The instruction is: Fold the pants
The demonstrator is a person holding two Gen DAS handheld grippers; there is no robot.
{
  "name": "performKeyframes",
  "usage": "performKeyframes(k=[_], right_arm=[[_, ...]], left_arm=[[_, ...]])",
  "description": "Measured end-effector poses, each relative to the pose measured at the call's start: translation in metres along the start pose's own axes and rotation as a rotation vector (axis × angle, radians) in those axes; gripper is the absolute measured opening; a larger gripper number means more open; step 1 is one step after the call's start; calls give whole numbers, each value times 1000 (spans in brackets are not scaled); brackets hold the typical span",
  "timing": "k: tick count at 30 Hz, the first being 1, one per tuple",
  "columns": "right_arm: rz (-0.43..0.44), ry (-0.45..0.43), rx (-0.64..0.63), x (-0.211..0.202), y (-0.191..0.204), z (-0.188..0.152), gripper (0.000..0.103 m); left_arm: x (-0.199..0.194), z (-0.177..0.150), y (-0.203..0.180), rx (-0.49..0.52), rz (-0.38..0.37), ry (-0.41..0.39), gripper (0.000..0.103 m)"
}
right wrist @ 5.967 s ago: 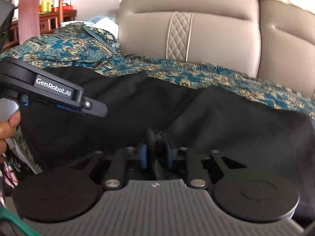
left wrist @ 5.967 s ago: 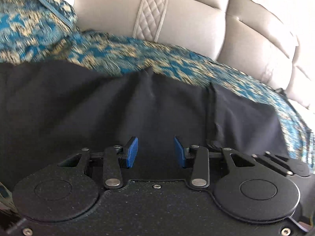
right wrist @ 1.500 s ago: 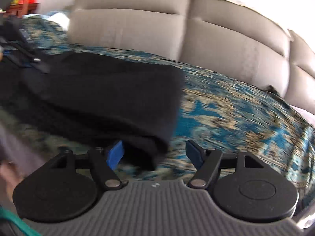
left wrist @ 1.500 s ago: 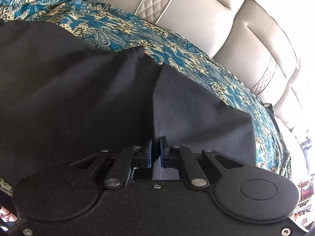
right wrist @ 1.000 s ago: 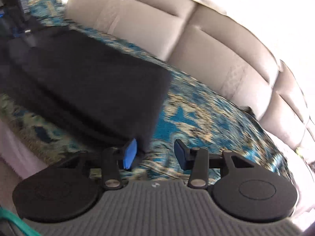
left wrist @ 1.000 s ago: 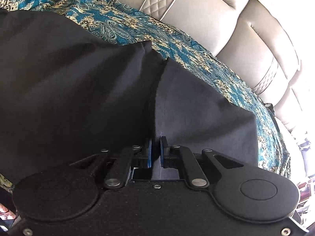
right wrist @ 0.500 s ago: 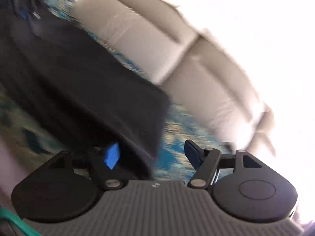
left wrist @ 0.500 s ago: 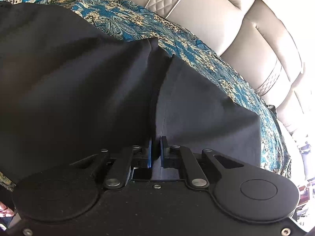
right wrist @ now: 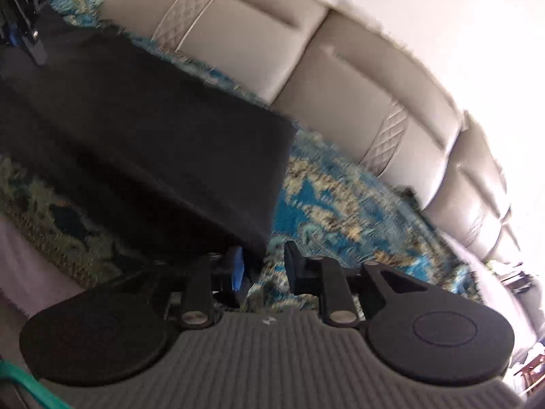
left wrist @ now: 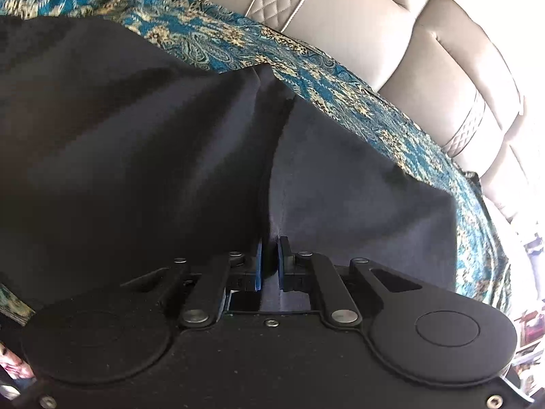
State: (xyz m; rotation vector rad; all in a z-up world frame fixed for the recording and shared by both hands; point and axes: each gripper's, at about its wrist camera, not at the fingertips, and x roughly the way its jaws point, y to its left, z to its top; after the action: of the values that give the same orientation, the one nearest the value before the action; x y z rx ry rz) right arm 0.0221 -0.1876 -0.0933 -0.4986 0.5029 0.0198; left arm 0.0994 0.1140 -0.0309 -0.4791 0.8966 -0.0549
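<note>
The black pants [left wrist: 136, 156] lie spread on a blue and gold patterned cover [left wrist: 340, 85] over a sofa seat. My left gripper [left wrist: 269, 262] is shut on a fold of the pants near their front edge. In the right wrist view the pants [right wrist: 153, 143] stretch from the far left to a square leg end. My right gripper [right wrist: 264, 266] is open at the near corner of that leg end; the cloth lies against the left, blue-padded finger [right wrist: 238, 267] and the right finger stands apart over the cover. The left gripper shows at the top left of the right wrist view [right wrist: 24, 27].
The beige leather sofa back [right wrist: 340, 78] with quilted strips runs behind the seat. The patterned cover [right wrist: 340, 211] lies to the right of the leg end. Pale fabric [right wrist: 20, 255] hangs at the sofa's front edge on the left.
My left gripper closed on the pants between six and 1.5 seconds ago and has held still since. My right gripper let go, swung to the leg end and narrowed its opening beside the corner.
</note>
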Motion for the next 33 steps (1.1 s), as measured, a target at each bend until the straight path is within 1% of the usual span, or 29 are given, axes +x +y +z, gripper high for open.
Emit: performKeyframes(k=[2,3,5,6,8,11,13,14,17,18,22,25,27,28,29,30,31,32,33], right_arm=[[61,3,17,-4,-7,2,66],[109,12,36,-5,-12,3,70],[195,22,82,-7,-23,7,82],[248,31,122,-7,-32,10,84],[325,38,198,-13,-46,13,86],[392,29,294,-15,-61,18,89],[412,10,372,-9,-73,23,90],[417,6,410,-4,-77,23,90],[385,25,522,23,-87,28,90],[377,41,557,36,-89,29,90],[365,91,664,80,-91,36,79],[373,63,699,104,-93,48,74],[376,55,703,125,-96,60,67],[386,60,712,135,-97,66,55],[401,70,727,144,-99,72,49],[428,78,745,155,-100,77,49],[452,80,754,162,-102,81,44],[466,85,756,167,-102,86,33],[484,101,750,172,-100,92,28]], left_arm=[[0,-2,1,13,15,-1,8],[0,-2,2,10,15,-1,8],[0,-2,4,2,6,-2,8],[0,-2,5,0,4,-5,8],[-3,0,5,5,13,-20,8],[-13,0,3,45,42,-72,8],[-16,-1,3,70,60,-84,8],[-15,-2,5,71,66,-77,8],[-11,-6,11,53,71,-53,8],[-10,-7,13,51,66,-57,8],[-9,-7,14,49,63,-62,9],[-9,-9,14,68,61,-66,9],[-10,-10,13,82,61,-71,9],[-10,-11,14,85,59,-73,10],[-10,-12,14,82,57,-75,10],[-10,-12,15,79,54,-78,10],[-10,-12,15,78,53,-79,10],[-10,-12,16,76,50,-81,10],[-11,-13,16,75,49,-84,10]])
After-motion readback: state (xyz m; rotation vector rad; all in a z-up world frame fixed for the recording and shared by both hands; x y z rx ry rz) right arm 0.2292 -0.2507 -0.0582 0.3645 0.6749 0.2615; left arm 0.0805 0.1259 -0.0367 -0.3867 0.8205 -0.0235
